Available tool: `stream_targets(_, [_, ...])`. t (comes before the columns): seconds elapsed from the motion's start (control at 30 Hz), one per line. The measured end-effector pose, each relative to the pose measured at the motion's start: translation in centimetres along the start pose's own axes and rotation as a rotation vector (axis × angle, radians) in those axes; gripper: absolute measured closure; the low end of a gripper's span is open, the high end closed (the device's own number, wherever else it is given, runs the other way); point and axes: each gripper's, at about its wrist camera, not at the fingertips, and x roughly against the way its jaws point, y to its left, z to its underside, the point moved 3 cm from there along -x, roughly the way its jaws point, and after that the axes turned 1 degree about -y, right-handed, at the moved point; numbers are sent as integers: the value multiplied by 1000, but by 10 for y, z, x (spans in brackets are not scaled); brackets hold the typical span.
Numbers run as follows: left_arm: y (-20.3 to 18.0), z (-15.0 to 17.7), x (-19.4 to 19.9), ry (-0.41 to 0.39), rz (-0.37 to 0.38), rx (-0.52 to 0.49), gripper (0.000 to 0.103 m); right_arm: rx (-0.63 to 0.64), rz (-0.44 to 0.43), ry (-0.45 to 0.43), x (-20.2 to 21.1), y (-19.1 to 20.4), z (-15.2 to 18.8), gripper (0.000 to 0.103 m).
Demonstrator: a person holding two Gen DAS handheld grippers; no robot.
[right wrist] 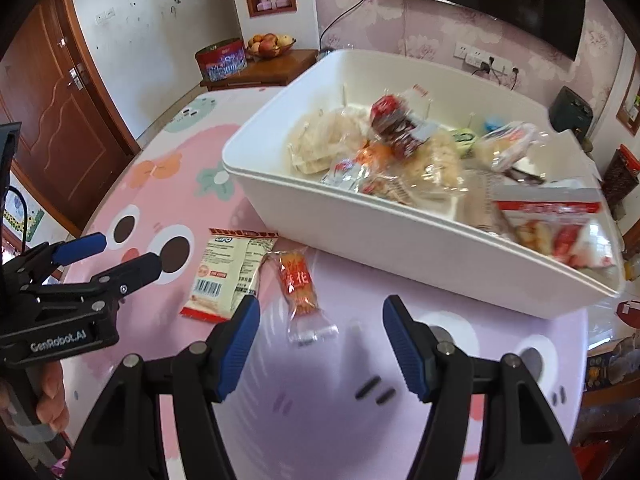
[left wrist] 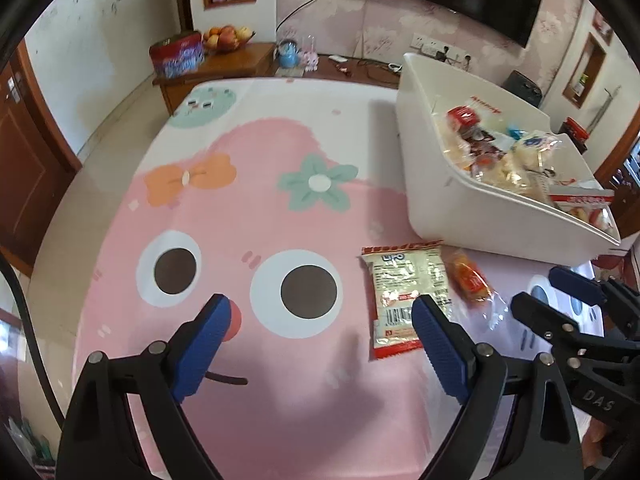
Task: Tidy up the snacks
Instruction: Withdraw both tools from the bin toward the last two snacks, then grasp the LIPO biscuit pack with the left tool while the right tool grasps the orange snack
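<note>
pink cartoon tablecloth (left wrist: 248, 208) fills the table, and two loose snacks lie on it just in front of the white bin (right wrist: 400, 240). both grippers hang over the cloth with jaws spread and nothing between them: the left gripper (left wrist: 320, 316) sits beside the cracker packet (left wrist: 404, 292), the right gripper (right wrist: 320, 320) just above the orange twist snack (right wrist: 298, 280). both snacks look light and crinkly, with slick film likely to slide. the flat packet probably wants a pinch across its narrow width or at a sealed edge. the twist looks brittle, so its clear crimped tail seems the safer hold. the bin is already heaped with wrapped snacks, mostly pale biscuits and red-labelled packs, with some room at its near-left corner.
</note>
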Motion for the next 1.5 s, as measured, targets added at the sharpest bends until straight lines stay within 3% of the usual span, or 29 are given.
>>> stream_targets(0.27, [-6, -4, -25, 35, 26, 38, 12, 41, 0, 64, -47, 6, -2, 56])
stream_targets(0.47, [-25, -8, -34, 53, 59, 26, 12, 85, -4, 29, -47, 8, 6, 81])
stream_targets(0.7, [-47, -6, -46, 80, 78, 5, 12, 4, 15, -2, -33, -13, 25, 81])
stream_targets(0.97, [-57, -3, -61, 112, 41, -5, 13, -78, 19, -11, -24, -26, 38, 81])
stream_targets(1.07, [-63, 0, -61, 97, -3, -39, 20, -101, 10, -9, -22, -28, 41, 81])
stream_targets(1.13, [-68, 2, -59, 81, -37, -73, 37, -113, 6, -8, -22, -28, 43, 81])
stream_targets(1.2, [-73, 4, -54, 63, -24, -93, 51, -121, 0, -7, -20, -27, 45, 81])
stream_targets(1.27, [-73, 6, -51, 58, -16, -94, 58, -122, -1, -6, -18, -27, 47, 81])
stream_targets(1.5, [-66, 24, -36, 38, 41, -47, 59, -145, -25, 0, -12, -27, 57, 81])
